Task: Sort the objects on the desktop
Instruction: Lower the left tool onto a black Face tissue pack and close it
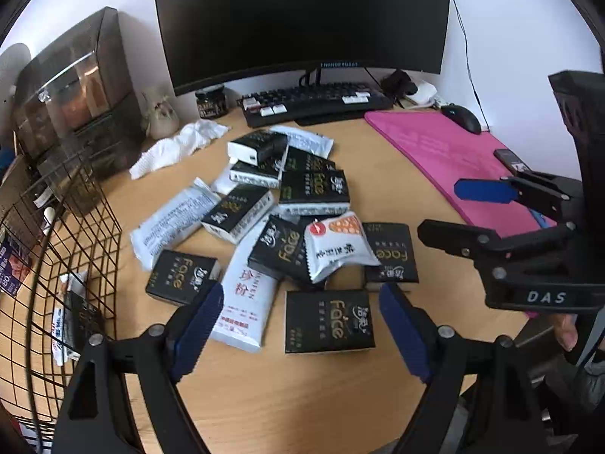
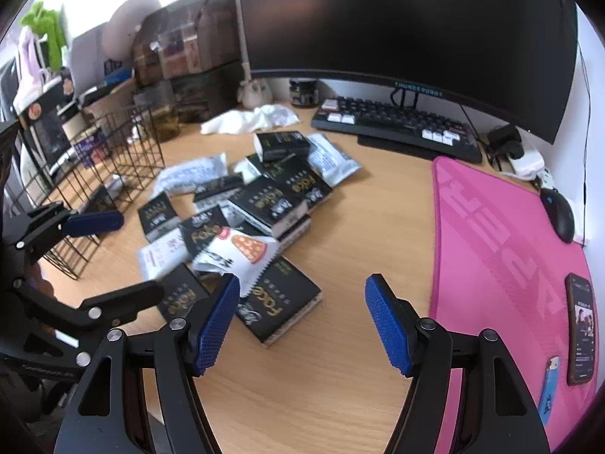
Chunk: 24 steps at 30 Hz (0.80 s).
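Here, left gripper: jaws apart, nothing between the blue pads; it hangs over the near end of the pile
Right gripper: jaws apart and empty, over bare wood, with the pile ahead and to its left
Black tissue packs: the nearest lies flat just ahead of the left gripper's right pad; I count about ten, though the overlaps make this unsure
White packets: four long ones show in the left view, one reaching under the left pad
Snack pouch: one, white with an orange print, on top of the pile's near end
Wire basket: left of the left gripper, open at the top, a few packets inside
Open room: a bare strip of desk between the pile and the pink mat, right of the right gripper
Only in the right view: a phone and a blue lighter on the mat's near end
Back edge: keyboard and monitor beyond the pile
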Each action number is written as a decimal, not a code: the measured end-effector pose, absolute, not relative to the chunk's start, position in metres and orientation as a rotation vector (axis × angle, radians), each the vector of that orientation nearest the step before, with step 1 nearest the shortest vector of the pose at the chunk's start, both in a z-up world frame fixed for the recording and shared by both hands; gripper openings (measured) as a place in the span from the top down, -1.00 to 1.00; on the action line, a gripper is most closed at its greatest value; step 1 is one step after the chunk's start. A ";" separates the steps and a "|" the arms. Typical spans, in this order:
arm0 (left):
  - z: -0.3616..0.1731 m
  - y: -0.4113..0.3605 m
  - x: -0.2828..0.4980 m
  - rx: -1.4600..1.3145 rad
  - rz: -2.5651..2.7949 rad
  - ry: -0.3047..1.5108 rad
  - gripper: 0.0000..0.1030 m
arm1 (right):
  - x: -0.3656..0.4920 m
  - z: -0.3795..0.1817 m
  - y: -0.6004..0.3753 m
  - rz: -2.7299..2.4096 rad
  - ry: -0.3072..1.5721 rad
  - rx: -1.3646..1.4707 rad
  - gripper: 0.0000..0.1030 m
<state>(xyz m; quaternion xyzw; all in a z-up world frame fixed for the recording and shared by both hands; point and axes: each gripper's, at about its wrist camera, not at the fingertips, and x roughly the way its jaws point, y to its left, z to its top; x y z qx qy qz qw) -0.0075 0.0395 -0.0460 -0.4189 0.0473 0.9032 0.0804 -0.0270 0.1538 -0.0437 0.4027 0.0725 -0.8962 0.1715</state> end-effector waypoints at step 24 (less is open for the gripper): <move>-0.093 0.049 -0.025 -1.452 2.579 0.190 -0.33 | -0.039 -0.085 0.152 -2.473 0.173 1.277 -0.33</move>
